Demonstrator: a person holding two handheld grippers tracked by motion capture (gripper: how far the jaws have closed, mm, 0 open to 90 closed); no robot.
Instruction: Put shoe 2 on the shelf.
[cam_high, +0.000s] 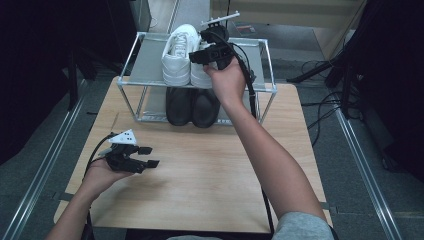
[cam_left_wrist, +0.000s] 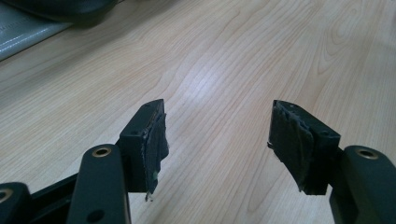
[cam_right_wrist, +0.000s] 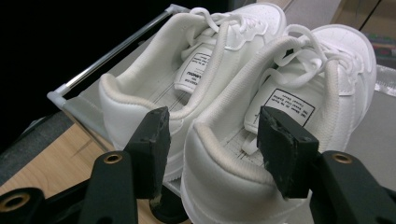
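Note:
A pair of white sneakers (cam_high: 176, 59) stands on the top shelf of a metal shoe rack (cam_high: 126, 85), heels toward me. My right gripper (cam_high: 196, 54) is at the heel of the right-hand sneaker (cam_right_wrist: 219, 186). It is open, with its jaws either side of that shoe's padded collar; I cannot tell whether they touch it. The other white sneaker (cam_right_wrist: 140, 93) sits just left of it. My left gripper (cam_high: 151, 156) is open with nothing in it, low over the wooden table (cam_left_wrist: 224, 56) at the front left.
A pair of black shoes (cam_high: 192, 106) sits on the rack's lower shelf, and one toe (cam_left_wrist: 60, 7) shows in the left gripper view. The rack stands at the table's far edge. Cables trail on the floor at the right.

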